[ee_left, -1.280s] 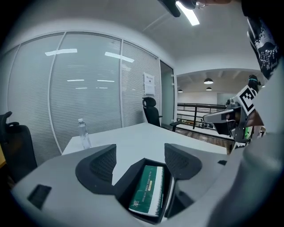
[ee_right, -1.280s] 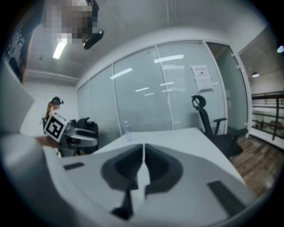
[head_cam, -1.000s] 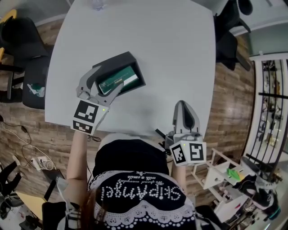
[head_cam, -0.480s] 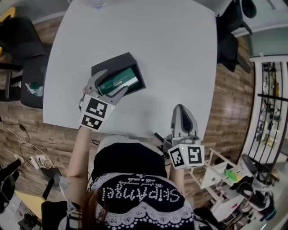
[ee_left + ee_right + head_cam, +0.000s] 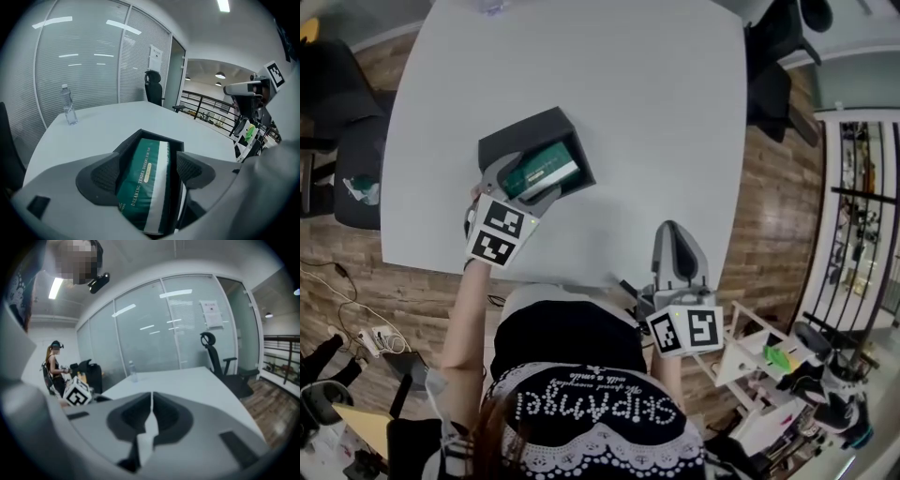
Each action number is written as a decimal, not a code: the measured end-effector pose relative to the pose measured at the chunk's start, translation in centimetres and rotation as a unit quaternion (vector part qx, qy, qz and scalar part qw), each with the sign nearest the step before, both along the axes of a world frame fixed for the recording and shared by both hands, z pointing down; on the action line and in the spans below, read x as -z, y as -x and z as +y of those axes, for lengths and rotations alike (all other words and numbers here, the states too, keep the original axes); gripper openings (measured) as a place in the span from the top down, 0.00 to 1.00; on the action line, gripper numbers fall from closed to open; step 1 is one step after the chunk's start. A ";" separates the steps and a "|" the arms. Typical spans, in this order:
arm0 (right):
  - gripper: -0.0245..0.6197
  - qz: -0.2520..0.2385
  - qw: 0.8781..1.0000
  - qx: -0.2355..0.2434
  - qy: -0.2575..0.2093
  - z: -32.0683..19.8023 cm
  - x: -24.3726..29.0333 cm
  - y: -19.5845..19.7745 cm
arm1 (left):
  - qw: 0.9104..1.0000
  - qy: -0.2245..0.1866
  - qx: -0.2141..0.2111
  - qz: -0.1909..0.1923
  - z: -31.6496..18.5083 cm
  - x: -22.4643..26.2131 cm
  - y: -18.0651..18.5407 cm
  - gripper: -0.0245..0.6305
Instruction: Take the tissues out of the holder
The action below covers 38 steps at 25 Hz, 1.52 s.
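Observation:
A dark green tissue pack (image 5: 540, 170) lies in the black holder (image 5: 512, 139) on the grey table (image 5: 628, 103), left of centre. My left gripper (image 5: 531, 180) reaches over the holder's near end. In the left gripper view the tissue pack (image 5: 140, 187) sits between the two pads, and the holder's (image 5: 157, 137) right wall runs just inside the right pad (image 5: 192, 171). The jaws are opening and I see no squeeze on the pack. My right gripper (image 5: 674, 236) rests at the table's near right edge, its jaws (image 5: 151, 413) shut on nothing.
A clear water bottle (image 5: 69, 107) stands at the far edge of the table. Black office chairs (image 5: 773, 89) stand around it, one (image 5: 153, 89) beyond the far side. A white rack (image 5: 769, 361) is at my right, by my legs.
My left gripper has moved forward over the holder's near end, so its jaws now flank the tissue pack. The right gripper has stayed where it was.

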State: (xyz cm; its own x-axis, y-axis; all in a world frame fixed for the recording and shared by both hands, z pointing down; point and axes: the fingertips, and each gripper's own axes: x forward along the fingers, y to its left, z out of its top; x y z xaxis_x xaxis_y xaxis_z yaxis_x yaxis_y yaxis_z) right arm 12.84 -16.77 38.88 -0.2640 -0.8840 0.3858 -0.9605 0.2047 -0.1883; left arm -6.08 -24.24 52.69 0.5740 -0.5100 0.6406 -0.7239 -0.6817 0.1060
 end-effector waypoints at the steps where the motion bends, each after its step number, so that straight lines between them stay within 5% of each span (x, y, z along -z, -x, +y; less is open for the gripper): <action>1: 0.91 0.000 1.000 -0.001 0.001 0.0 0.0 -0.1 | 1.000 0.001 0.000 -0.002 -0.1 -0.2 -0.1 0.38; 23: 0.91 -0.016 1.000 0.014 0.009 -1.2 -0.6 -1.1 | 0.985 0.134 -0.006 -0.109 0.1 -5.0 -0.5 0.38; 38: 0.91 -0.021 1.000 0.021 0.004 -1.6 -0.4 -0.5 | 0.983 0.141 -0.022 -0.113 0.1 -5.2 -0.5 0.42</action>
